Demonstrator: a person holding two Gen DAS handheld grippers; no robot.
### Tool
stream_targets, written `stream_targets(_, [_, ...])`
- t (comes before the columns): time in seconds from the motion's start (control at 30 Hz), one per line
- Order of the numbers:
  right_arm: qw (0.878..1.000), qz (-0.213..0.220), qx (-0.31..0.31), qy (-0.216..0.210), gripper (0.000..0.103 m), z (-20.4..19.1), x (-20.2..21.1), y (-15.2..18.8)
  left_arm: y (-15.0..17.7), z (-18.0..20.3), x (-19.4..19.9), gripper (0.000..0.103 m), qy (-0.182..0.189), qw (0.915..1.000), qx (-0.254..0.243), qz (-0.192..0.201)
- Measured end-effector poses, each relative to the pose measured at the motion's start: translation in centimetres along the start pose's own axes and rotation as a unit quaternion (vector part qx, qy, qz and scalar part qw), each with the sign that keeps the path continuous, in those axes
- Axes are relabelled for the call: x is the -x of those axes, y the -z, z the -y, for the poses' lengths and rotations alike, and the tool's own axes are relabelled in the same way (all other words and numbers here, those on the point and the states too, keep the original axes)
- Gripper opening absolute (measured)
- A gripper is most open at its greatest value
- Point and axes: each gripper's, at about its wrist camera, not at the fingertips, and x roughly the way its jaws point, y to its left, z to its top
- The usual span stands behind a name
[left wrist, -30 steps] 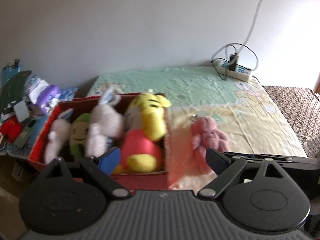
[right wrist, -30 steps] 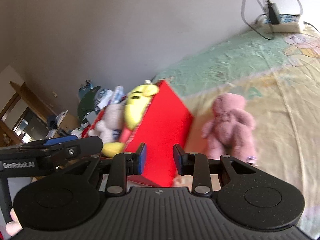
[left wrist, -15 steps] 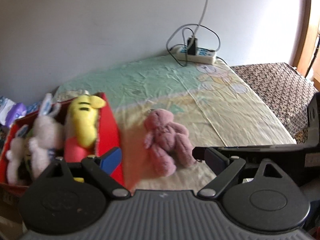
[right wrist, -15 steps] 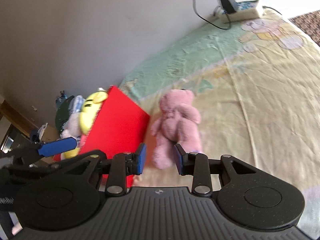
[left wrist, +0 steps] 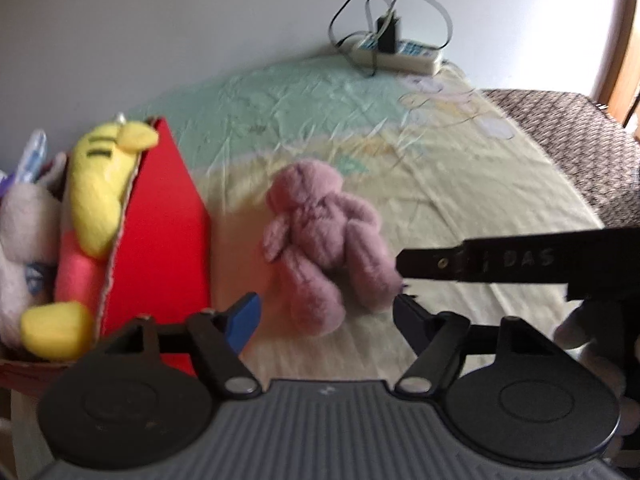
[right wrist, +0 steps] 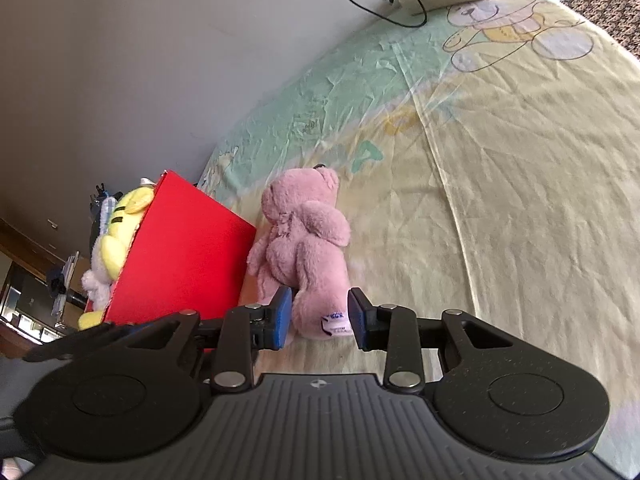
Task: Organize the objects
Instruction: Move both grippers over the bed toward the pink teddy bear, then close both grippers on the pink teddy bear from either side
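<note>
A pink teddy bear point(left wrist: 324, 240) lies on the pale yellow-green sheet point(left wrist: 460, 168), just right of a red box point(left wrist: 160, 240). My left gripper point(left wrist: 326, 318) hovers over the bear's legs. Its jaws are closing, and the pads stand clear of the plush on both sides. A finger point(left wrist: 440, 264) of my right gripper reaches in from the right to the bear's leg. In the right wrist view the right gripper point(right wrist: 319, 314) straddles one leg of the bear point(right wrist: 308, 248) with narrow jaws. I see no squeeze in the plush.
The red box point(right wrist: 180, 264) holds a yellow plush point(left wrist: 100, 184) and a white one point(left wrist: 24, 232). A power strip with looped cables point(left wrist: 396, 50) lies at the far edge by the wall. A brown patterned cover point(left wrist: 580, 148) borders the sheet on the right.
Both grippers came down and closer to the pink bear. The left view swung from the box to the bear and its jaws narrowed. The right fingers now sit around the bear's leg.
</note>
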Motion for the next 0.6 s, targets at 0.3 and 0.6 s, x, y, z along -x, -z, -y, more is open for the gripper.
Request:
stream_targets(0.3, [1.0,-0.029,0.004,0.0,0.042,0.1,-3.1,-0.4,-0.3,-1.3,-3.7,0.075,-0.009,0.999,0.017,-0.039])
stream_targets(0.6, [0.999,-0.036,0.036,-0.003,0.033,0.0,-4.3,-0.5,-0.9,-1.4,-6.7,0.06,0.008,0.9967,0.023,-0.077])
